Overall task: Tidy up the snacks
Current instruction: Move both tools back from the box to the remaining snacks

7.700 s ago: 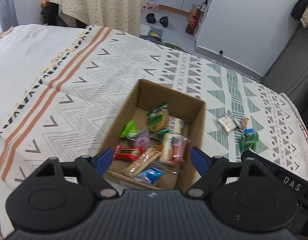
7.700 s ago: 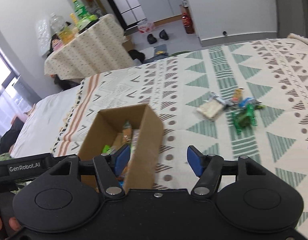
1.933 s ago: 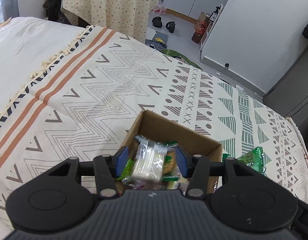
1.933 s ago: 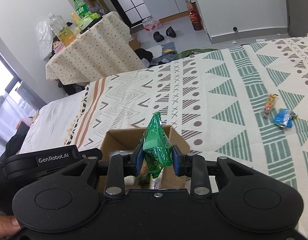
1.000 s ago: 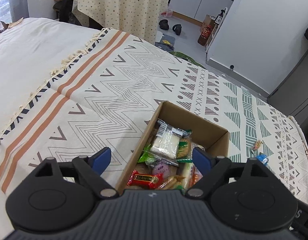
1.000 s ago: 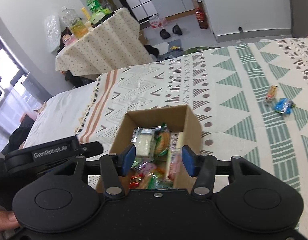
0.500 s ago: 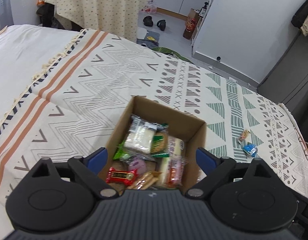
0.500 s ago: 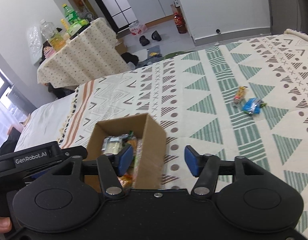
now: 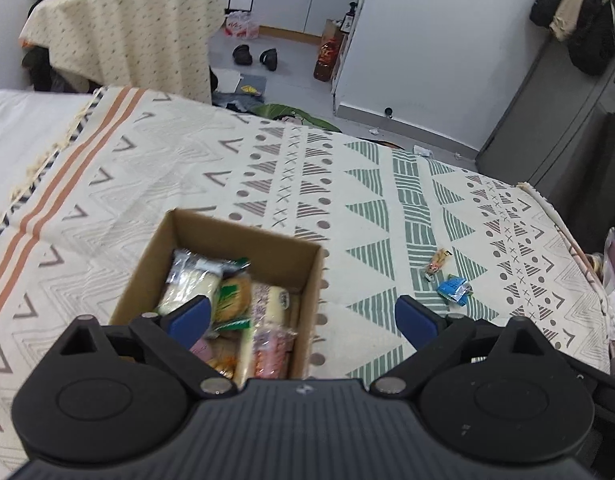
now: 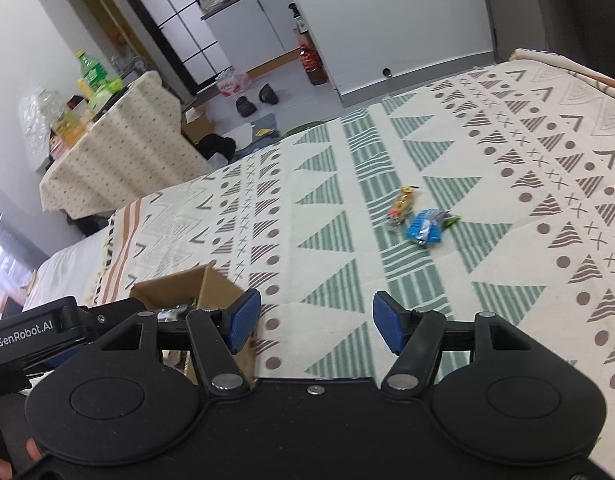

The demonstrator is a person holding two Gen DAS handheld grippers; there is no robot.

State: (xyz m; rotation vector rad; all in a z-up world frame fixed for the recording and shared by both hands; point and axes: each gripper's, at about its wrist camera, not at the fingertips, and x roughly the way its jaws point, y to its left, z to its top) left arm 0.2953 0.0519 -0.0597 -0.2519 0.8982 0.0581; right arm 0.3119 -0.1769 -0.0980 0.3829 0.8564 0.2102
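Left wrist view: our left gripper (image 9: 297, 318) is spread wide, empty, above the snack-filled cardboard box (image 9: 243, 240). The orange snack (image 9: 438, 263) and blue snack (image 9: 453, 289) lie on the blanket at 2 o'clock.

Right wrist view: our right gripper (image 10: 315, 320) is spread, empty; both packets lie at 1 o'clock.

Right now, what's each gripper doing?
Left gripper: open, empty, over the box.
Right gripper: open, empty, above the blanket.
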